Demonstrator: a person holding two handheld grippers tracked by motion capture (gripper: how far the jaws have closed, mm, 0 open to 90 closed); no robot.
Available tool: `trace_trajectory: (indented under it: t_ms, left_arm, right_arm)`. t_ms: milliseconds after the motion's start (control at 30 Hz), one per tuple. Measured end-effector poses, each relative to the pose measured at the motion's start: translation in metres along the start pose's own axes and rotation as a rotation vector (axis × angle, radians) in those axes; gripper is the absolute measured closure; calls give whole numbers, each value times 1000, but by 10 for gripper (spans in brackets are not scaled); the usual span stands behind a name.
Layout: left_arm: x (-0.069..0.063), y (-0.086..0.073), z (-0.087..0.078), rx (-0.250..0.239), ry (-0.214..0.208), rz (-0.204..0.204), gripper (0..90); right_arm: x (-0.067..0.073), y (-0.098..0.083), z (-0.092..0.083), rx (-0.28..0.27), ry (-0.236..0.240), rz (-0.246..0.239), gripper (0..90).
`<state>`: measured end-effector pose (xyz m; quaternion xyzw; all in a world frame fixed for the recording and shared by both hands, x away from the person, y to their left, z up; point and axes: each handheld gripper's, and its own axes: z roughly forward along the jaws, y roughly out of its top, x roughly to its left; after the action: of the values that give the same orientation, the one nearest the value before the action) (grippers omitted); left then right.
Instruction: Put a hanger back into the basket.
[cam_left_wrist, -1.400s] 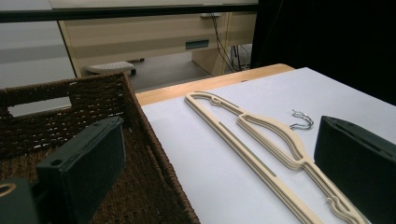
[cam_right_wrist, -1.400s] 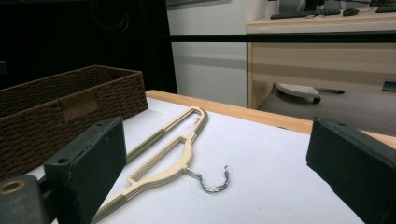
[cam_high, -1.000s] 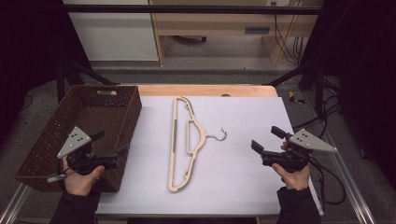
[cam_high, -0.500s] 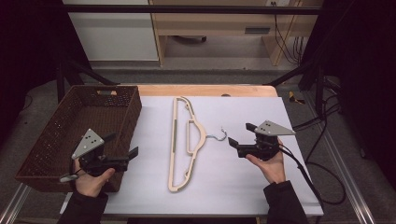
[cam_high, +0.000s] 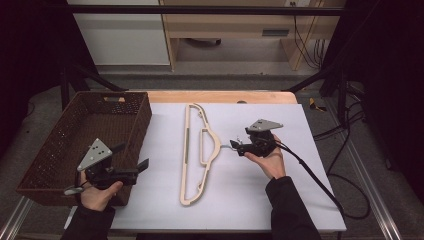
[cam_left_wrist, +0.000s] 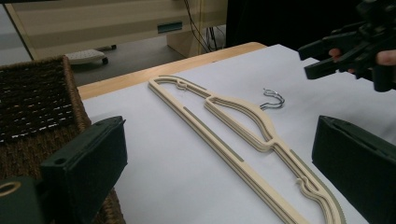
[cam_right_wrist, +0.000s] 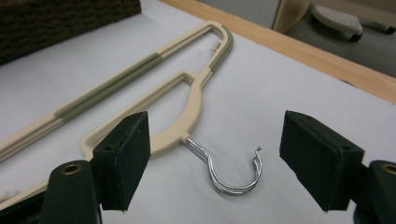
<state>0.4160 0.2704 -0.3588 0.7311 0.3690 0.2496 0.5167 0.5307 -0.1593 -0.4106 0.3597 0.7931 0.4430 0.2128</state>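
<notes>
four fingers (cam_right_wrist: 122, 158), one hanger (cam_high: 192, 155), one basket (cam_high: 60, 145)

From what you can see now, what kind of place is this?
Probably a lab or workshop bench set up for recording handling trials: a white-topped table on a metal frame, loose cables on the floor, and hand-held tools, the right tool near a clothes hanger.

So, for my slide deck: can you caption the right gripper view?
Open right gripper poised over the metal hook of a cream hanger lying on the white table.
</notes>
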Motion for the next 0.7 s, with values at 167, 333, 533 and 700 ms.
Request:
trace_trajectory:
  t_ms: [167, 333, 533, 700]
  left_arm:
    - [4, 1, -4, -8, 9, -2, 33]
    - [5, 0, -4, -7, 9, -3, 34]
    - [4, 1, -5, -8, 7, 0, 34]
    - [4, 1, -4, -5, 7, 2, 35]
  right_arm:
    - [-6, -1, 27, 73, 34, 7, 310]
    - [-6, -7, 49, 128, 31, -5, 406]
    - [-9, -16, 67, 172, 35, -31, 564]
    - [-11, -21, 74, 200, 45, -40, 678]
